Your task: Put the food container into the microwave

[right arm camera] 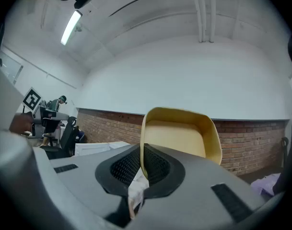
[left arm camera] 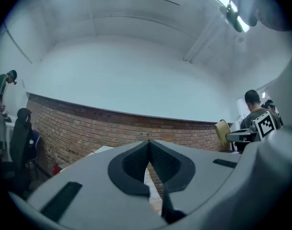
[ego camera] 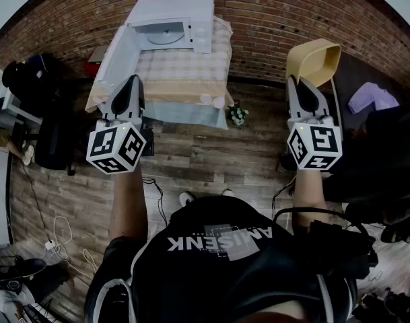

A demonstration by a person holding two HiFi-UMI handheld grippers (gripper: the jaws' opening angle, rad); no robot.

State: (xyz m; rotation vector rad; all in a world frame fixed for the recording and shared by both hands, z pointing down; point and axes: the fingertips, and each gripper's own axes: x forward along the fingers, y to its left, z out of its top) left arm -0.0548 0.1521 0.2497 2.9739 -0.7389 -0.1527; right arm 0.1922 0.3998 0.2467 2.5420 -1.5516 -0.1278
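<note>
A yellow food container (ego camera: 316, 59) hangs in the air at the right, tilted on its side, with my right gripper (ego camera: 305, 89) shut on its rim. In the right gripper view the container (right arm camera: 181, 138) rises above the closed jaws of that gripper (right arm camera: 142, 152), its open side facing me. The white microwave (ego camera: 171, 25) stands at the far end of the table, its door (ego camera: 117, 56) swung open to the left and the turntable showing. My left gripper (ego camera: 127, 96) is held in front of the open door, shut and empty; its view shows the gripper (left arm camera: 148, 145) with jaws pressed together.
The table's checkered cloth (ego camera: 184, 69) has two small white cups (ego camera: 213, 100) at its near edge. A small flower pot (ego camera: 239, 115) stands on the wooden floor. Right of it is a dark surface with purple cloth (ego camera: 371, 98). A black office chair (ego camera: 56, 140) stands left; cables lie on the floor.
</note>
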